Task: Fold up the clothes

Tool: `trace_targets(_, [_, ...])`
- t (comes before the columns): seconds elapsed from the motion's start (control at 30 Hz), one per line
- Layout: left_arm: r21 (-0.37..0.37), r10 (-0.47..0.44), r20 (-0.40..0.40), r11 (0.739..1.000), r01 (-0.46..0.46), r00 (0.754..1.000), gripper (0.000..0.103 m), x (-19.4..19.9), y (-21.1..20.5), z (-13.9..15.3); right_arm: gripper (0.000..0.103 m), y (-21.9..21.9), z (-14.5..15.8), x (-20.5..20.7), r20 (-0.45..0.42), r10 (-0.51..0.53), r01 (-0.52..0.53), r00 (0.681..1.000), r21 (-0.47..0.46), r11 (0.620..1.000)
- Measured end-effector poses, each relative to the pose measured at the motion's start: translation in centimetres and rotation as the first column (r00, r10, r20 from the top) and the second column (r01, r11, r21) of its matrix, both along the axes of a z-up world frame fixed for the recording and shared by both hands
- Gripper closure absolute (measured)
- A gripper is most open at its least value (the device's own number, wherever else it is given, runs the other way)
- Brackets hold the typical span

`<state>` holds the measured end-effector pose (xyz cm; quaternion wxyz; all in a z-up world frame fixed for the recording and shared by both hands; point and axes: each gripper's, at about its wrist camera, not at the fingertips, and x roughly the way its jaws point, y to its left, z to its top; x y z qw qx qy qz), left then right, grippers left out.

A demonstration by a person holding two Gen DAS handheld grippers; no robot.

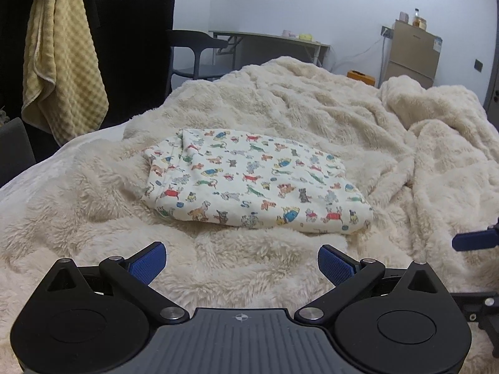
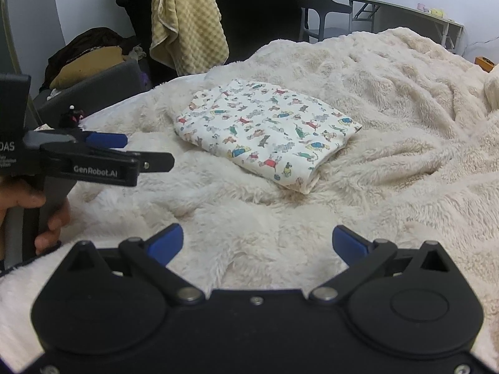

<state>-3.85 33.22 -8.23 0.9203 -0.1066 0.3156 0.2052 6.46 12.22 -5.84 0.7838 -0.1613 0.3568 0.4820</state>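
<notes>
left wrist view: folded garment (image 1: 255,184) on fuzzy blanket (image 1: 280,99); both grippers' jaws spread wide, empty.

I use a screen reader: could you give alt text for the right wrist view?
A folded dog-print garment lies on a fluffy cream blanket, untouched. The right gripper is open in front of it; the left gripper enters at left.

My left gripper (image 1: 241,261) and right gripper (image 2: 257,244): black linkages, silver screws, blue ribbed pads (image 1: 149,263). White "GenRobot.AI" lettering (image 2: 95,170) on the left one's side.
</notes>
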Motion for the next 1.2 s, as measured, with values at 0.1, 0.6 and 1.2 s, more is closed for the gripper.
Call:
trace_targets(0.1, [-0.002, -0.006, -0.008, 1.000, 0.006, 1.000, 0.000, -0.05, -0.16, -0.20, 0.000, 0.01, -0.16, 0.06, -0.002, -0.002, 0.002, 1.000, -0.006, 1.000])
trace_targets(0.6, [-0.002, -0.019, -0.027, 1.000, 0.019, 0.999, 0.000, 0.09, -0.50, -0.73, 0.000, 0.24, -0.53, 0.07, -0.010, 0.004, -0.004, 1.000, -0.028, 1.000])
trace_targets(1.2, [0.001, -0.024, -0.039, 1.000, 0.025, 0.999, 0.000, 0.24, -0.65, -1.01, 0.000, 0.29, -0.69, 0.09, -0.012, 0.007, -0.008, 1.000, -0.037, 0.999])
